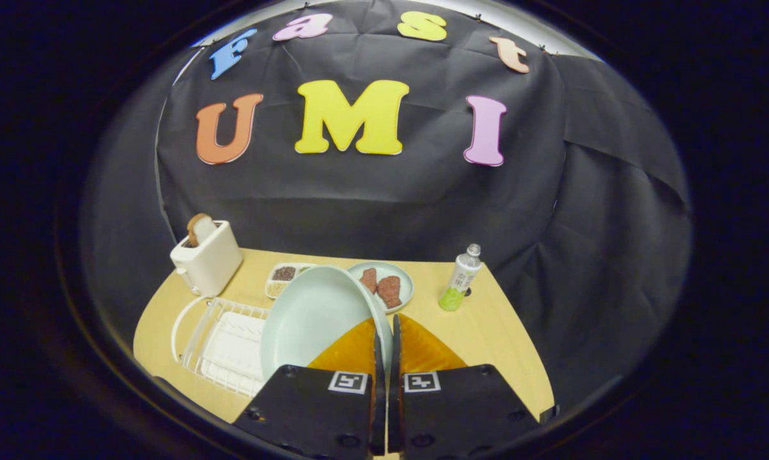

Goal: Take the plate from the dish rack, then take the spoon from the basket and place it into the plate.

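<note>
A: Jaws state?
B: Gripper point(385, 338) jaws clamped on the rim of the pale green round plate point(314, 316). Plate is tilted, held above the white wire dish rack point(221, 345) on the wooden desk point(486, 332).
A: What's beyond it?
B: White toaster point(206, 259) with a bread slice, a small compartment tray point(286, 276), a plate of meat point(384, 285) and a clear bottle point(461, 278).

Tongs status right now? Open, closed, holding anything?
Tongs: closed on the rim of the pale plate, held up over the dish rack.
</note>
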Motion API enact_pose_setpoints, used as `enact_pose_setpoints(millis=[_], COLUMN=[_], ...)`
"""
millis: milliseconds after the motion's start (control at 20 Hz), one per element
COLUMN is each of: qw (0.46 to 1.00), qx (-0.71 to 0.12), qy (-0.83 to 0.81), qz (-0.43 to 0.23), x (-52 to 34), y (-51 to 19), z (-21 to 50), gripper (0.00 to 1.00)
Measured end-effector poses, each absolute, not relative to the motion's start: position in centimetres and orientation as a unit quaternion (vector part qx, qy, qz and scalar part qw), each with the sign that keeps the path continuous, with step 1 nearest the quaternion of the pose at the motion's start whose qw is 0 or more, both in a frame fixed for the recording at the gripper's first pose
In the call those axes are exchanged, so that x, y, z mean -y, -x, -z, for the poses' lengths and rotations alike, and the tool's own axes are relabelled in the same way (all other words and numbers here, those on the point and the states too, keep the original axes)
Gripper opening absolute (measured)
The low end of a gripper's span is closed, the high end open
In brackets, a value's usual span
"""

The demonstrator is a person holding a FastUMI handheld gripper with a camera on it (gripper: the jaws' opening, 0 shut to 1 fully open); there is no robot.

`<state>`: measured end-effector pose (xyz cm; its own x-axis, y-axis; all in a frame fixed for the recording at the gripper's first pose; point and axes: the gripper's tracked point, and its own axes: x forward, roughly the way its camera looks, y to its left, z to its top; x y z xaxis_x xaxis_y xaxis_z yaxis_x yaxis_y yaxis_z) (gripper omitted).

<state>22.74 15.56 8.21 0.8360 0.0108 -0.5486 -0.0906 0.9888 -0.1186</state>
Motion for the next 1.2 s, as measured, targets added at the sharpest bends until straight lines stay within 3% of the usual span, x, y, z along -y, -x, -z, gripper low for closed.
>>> enact_pose_setpoints(millis=[350,750,1200], qw=[0.953,0.929,0.897], qx=[-0.295,-0.361,-0.432], qy=[0.026,-0.031,-0.056], qz=[-0.067,-0.078,-0.075], x=[-14.2,-11.4,-11.8], y=[-14.9,-7.4,-6.1], z=[-5.2,5.4,14.3], gripper=[0.07,0.07,0.07])
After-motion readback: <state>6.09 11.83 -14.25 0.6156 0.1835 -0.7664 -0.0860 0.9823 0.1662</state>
